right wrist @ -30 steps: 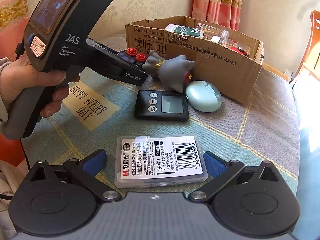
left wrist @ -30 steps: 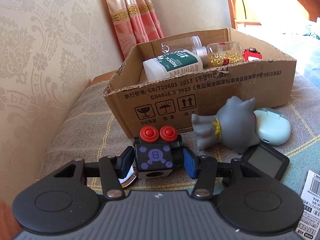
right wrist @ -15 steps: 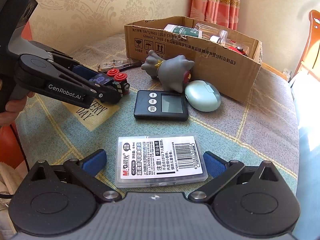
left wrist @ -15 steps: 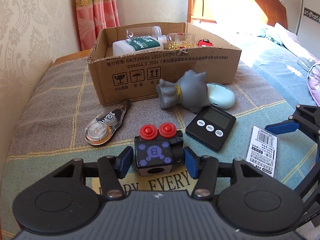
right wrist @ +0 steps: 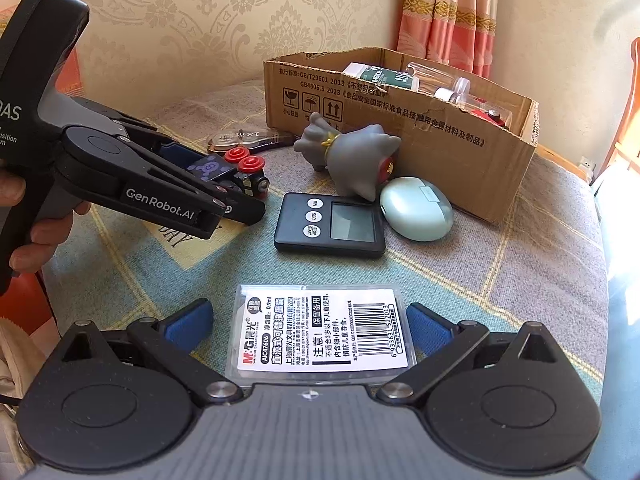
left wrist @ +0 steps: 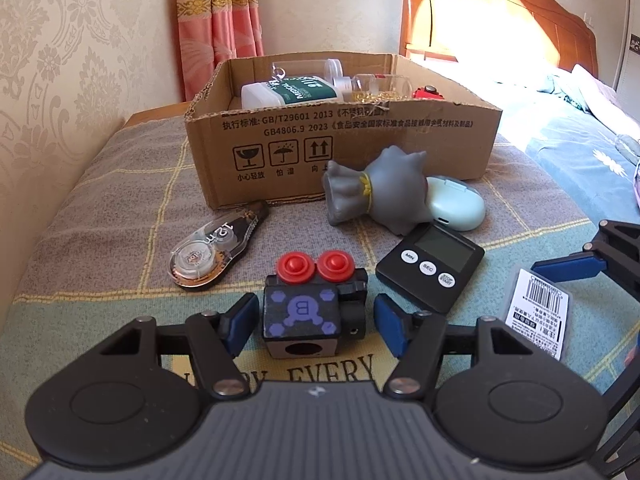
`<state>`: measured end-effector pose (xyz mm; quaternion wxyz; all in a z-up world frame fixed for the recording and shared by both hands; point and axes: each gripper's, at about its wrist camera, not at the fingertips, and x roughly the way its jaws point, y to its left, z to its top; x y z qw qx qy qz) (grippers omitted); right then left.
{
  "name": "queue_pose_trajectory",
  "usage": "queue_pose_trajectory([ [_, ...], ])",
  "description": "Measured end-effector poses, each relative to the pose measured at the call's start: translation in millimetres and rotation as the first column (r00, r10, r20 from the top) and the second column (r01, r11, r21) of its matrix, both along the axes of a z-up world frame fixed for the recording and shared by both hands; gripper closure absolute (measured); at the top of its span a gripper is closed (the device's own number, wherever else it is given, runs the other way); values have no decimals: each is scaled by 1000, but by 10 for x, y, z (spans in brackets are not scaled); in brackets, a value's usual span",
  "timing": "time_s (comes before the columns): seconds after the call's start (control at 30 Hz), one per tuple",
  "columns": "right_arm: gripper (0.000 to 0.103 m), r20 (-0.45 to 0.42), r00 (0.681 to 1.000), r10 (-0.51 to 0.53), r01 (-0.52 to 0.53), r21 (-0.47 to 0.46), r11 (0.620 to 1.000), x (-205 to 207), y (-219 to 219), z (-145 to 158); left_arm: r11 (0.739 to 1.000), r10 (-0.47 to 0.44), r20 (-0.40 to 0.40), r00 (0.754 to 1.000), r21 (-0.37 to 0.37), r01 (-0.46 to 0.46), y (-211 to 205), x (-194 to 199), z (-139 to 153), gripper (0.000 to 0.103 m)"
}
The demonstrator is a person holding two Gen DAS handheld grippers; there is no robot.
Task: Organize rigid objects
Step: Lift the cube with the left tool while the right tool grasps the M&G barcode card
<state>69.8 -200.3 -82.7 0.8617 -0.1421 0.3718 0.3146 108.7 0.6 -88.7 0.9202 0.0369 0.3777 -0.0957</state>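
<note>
On checked cloth point(left wrist: 120, 208) by wallpapered wall point(left wrist: 60, 60): cardboard box point(left wrist: 340, 140); both hand-held grippers wide, left point(left wrist: 316, 322) flanking toy block point(left wrist: 304, 312), right point(right wrist: 308, 328) flanking labelled case point(right wrist: 320, 332).

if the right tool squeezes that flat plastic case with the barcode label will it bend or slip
The plastic case looks like rigid clear plastic, so it probably won't flex. Its glossy faces may be slippery. Lying flat and thin on the cloth, its low edges could be hard to catch.

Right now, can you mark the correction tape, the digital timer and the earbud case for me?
correction tape point(left wrist: 218, 250): left wrist view, on its clear body.
digital timer point(right wrist: 354, 222): right wrist view, on its grey screen.
earbud case point(right wrist: 416, 208): right wrist view, on its pale green lid.
</note>
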Motion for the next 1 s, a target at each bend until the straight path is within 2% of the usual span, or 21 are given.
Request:
queue_pose_trajectory([
  [0.5,2,-25,995,92,-92,-19,996,11,-88,29,1000,-1,-5,1000,-9,1,2,29,2,40],
  [0.57,7,-20,996,87,-88,-14,996,5,-80,33,1000,0,-6,1000,-7,0,1,35,5,41],
  [0.67,10,-22,998,65,-65,-12,998,1,-76,47,1000,-9,-8,1000,-5,9,-7,44,21,50],
  [1.0,10,-44,999,-15,14,-22,1000,0,-95,155,998,-56,-33,998,11,56,-22,8,167,50],
])
